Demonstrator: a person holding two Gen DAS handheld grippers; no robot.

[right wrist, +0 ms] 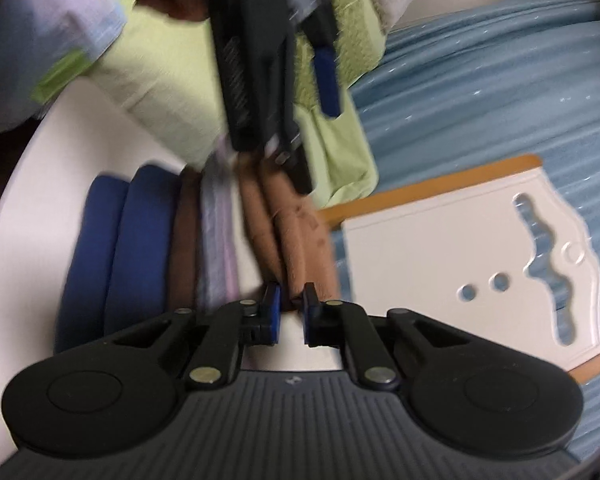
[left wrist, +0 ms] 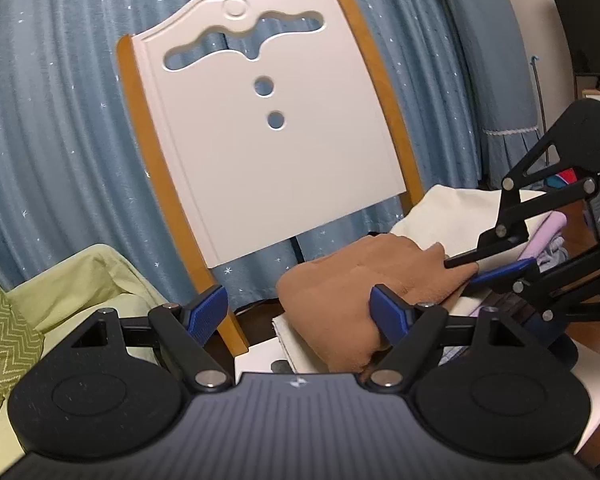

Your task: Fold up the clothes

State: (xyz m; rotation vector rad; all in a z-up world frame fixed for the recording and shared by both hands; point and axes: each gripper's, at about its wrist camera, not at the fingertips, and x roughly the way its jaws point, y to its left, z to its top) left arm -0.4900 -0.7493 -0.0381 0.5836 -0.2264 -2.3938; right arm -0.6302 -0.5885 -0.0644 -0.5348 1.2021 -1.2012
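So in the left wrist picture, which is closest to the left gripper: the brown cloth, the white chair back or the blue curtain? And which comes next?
From the left gripper:
1. Brown cloth, right against its right finger.
2. White chair back, standing behind, upper middle.
3. Blue curtain, behind the chair, farthest back.

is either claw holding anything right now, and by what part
The right claw is shut on the near edge of the tan cloth, the top piece of a folded stack. The left claw stands open and grips nothing, though one finger rests against that cloth.
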